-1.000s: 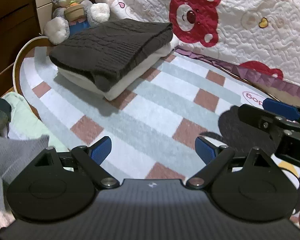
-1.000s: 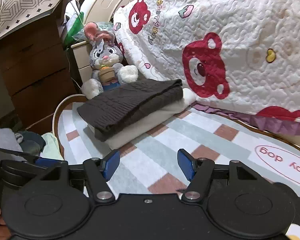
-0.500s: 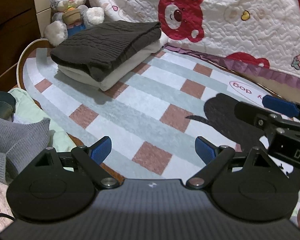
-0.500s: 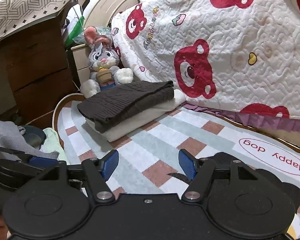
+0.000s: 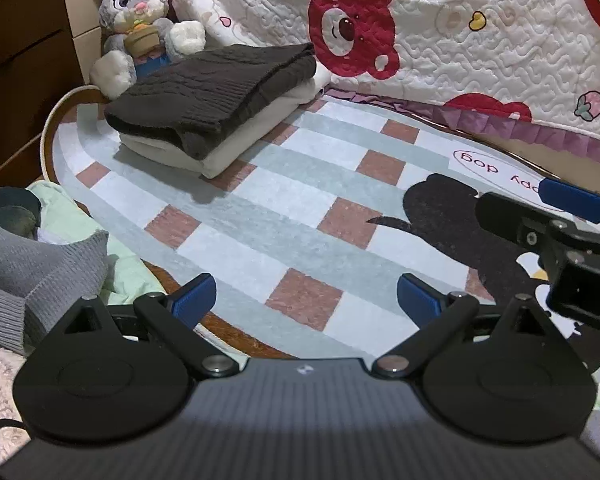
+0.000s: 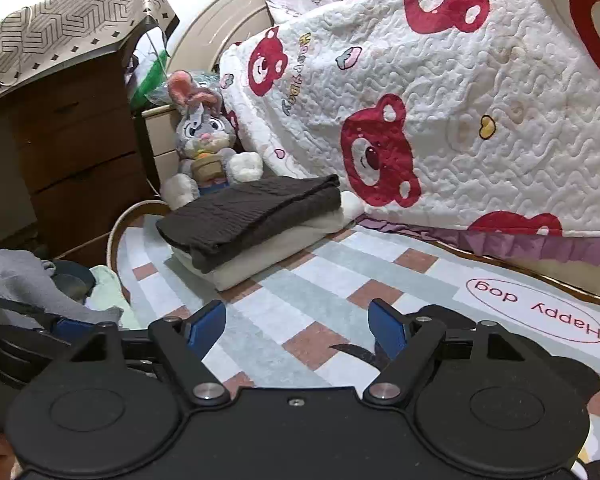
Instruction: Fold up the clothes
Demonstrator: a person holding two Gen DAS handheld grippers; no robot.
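Both tools are standing with jaws apart and empty, having just been widening: the left tool [image 5: 306, 294] and right tool [image 6: 298, 322] are hovering over the checked rug [image 5: 260, 216]. Reaching for the loose grey knit [image 5: 32, 256] beside the rug risks dragging neighbouring clothes along. The folded dark sweater [image 5: 216, 92] is lying squarely on a cream garment [image 5: 240, 146] at the rug's far end.
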